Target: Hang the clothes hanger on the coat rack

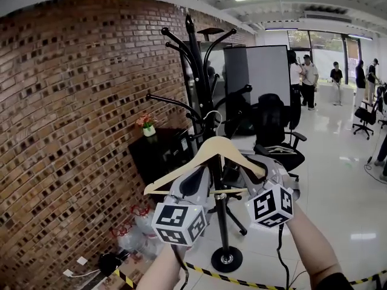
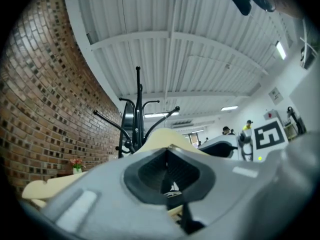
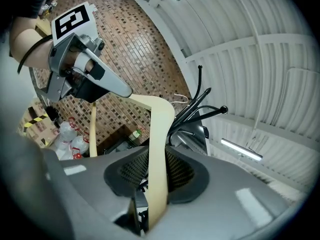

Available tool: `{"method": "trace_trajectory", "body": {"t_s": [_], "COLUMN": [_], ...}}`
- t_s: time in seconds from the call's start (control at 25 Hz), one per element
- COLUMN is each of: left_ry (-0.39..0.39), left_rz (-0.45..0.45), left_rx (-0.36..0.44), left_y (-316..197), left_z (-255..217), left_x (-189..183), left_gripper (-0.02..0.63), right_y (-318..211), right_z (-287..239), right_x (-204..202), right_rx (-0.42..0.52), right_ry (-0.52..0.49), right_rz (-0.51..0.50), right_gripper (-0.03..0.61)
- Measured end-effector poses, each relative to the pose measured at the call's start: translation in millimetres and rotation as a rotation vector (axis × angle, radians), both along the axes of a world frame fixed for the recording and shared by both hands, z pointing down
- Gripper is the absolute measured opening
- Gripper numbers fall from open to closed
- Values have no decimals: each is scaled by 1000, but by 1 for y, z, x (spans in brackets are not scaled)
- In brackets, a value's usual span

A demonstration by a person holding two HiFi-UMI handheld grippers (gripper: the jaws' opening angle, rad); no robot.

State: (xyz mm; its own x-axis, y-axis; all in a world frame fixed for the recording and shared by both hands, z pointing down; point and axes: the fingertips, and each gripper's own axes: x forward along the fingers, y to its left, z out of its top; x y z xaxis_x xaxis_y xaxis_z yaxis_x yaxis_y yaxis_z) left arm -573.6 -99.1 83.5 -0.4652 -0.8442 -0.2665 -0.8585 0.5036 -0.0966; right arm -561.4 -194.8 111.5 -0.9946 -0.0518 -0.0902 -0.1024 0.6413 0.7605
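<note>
1. The left gripper (image 1: pixel 195 183) and the right gripper (image 1: pixel 254 168) are each clamped on the wooden clothes hanger (image 1: pixel 208 153), 1 toward each side. They hold it in the air just in front of the coat rack (image 1: pixel 195 71), and it is not yet hung.
2. The hanger's metal hook (image 1: pixel 213 118) sits close to the pole among several curved pegs. It could snag the wrong peg or only graze a tip, and letting go then would drop the hanger.
3. With 2 grips on 1 rigid piece, hands twisting against each other could slip the wood in the pads and tilt the hook off line.
4. The rack stands on a slim pole and a small round base (image 1: pixel 227 260), so a hard push would likely rock it.
</note>
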Motion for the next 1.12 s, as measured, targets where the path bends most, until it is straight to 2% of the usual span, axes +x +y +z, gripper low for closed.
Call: {"method": "trace_trajectory", "body": {"t_s": [0.28, 0.6, 0.72, 1.12], "left_ry": [-55, -91, -105, -191], "left_rz": [-6, 35, 62, 74], "left_rx": [-7, 4, 12, 44], "left_y": [-5, -4, -5, -4], "left_z": [-45, -96, -114, -164], "left_x": [-17, -35, -43, -69], "left_gripper": [6, 6, 6, 5], "right_y": [2, 11, 10, 5], "right_z": [-51, -101, -123, -172], "right_x": [-22, -37, -42, -65], "right_rx": [47, 105, 110, 120], "right_ry": [-24, -69, -93, -140], "right_rz": [-2, 25, 47, 141], "right_gripper": [95, 97, 97, 97]}}
